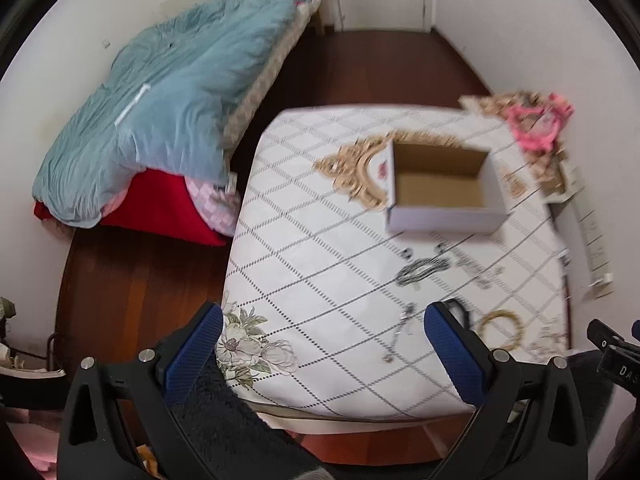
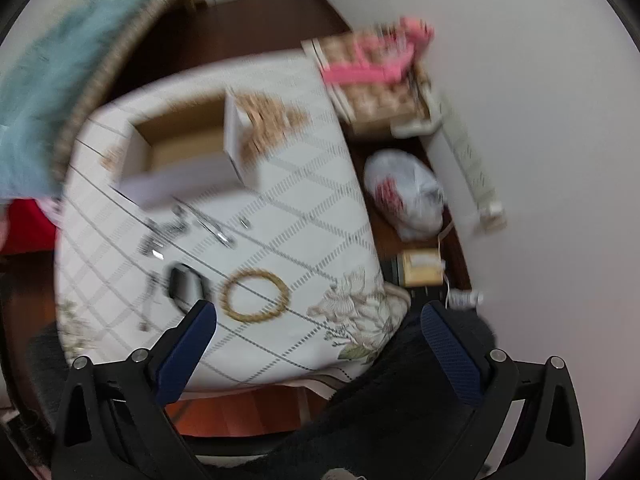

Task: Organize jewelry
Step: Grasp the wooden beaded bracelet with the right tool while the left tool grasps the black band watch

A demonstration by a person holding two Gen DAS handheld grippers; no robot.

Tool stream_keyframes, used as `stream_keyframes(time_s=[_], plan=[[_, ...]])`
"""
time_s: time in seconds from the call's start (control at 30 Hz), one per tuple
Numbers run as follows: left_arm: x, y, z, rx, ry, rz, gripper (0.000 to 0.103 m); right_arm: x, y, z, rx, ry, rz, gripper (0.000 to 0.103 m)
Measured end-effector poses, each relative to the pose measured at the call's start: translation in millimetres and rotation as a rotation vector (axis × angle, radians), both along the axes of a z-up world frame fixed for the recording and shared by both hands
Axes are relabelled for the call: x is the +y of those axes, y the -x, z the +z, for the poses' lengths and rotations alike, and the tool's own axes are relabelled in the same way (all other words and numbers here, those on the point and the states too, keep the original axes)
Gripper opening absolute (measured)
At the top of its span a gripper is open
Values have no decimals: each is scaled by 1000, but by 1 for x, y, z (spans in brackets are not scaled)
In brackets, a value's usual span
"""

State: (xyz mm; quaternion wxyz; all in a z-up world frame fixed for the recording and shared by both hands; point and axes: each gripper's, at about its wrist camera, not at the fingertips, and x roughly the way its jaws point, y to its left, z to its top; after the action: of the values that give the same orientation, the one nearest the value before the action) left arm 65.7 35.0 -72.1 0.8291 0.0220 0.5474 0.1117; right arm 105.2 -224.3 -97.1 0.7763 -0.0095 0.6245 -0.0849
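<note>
fingers (image 2: pixel 182 346) apart — bracelet (image 2: pixel 255 295) between

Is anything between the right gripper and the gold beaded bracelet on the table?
Nothing visible. The right gripper hangs open above the table's near edge, and only bare tablecloth separates it from the gold beaded bracelet.

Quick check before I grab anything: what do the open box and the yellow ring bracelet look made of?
Open box: apparently cardboard, with a raw brown matte inside, white coated outside and thin straight walls.

Yellow ring bracelet: its bumpy, rope-like rim suggests beads or a woven cord, in a dull golden tan with no metallic shine. Motion blur in both views leaves beads versus braid undecided.
</note>
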Motion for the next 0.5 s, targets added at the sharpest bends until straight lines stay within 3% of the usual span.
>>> stream_keyframes(time_s=[0.23,0.5], plan=[[-3,-16,-77,155,-27,-21,103,-13,-14,-108,158,-63,-54,91],[-28,-23,-123,248,8,-45,103,-4,-17,-157,220,-84,-54,66]])
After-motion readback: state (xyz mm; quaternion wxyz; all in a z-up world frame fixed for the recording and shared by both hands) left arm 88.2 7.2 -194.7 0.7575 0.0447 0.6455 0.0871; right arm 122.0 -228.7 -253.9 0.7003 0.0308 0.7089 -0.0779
